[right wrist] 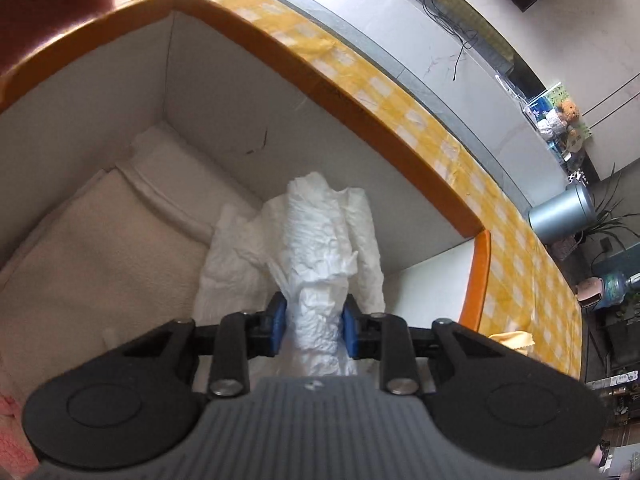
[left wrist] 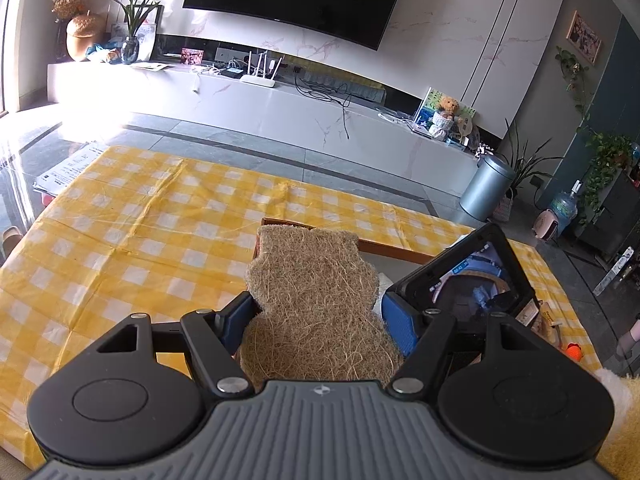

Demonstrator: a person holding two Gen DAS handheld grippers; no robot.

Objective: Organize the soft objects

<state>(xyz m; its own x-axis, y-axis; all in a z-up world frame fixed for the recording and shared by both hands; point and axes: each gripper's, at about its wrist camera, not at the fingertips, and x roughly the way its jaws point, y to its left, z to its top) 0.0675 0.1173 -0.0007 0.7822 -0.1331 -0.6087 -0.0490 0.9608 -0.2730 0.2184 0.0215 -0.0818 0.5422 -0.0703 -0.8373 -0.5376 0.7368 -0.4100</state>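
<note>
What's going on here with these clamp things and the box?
A person is tidying soft things into an orange-rimmed box on a yellow checked tablecloth, using a hand-held gripper in each hand. The left gripper has a scratchy brown fibre pad between its wide-set fingers. The right gripper reaches down into the box with crumpled white paper between its fingers. Folded cream cloths already lie inside.
</note>
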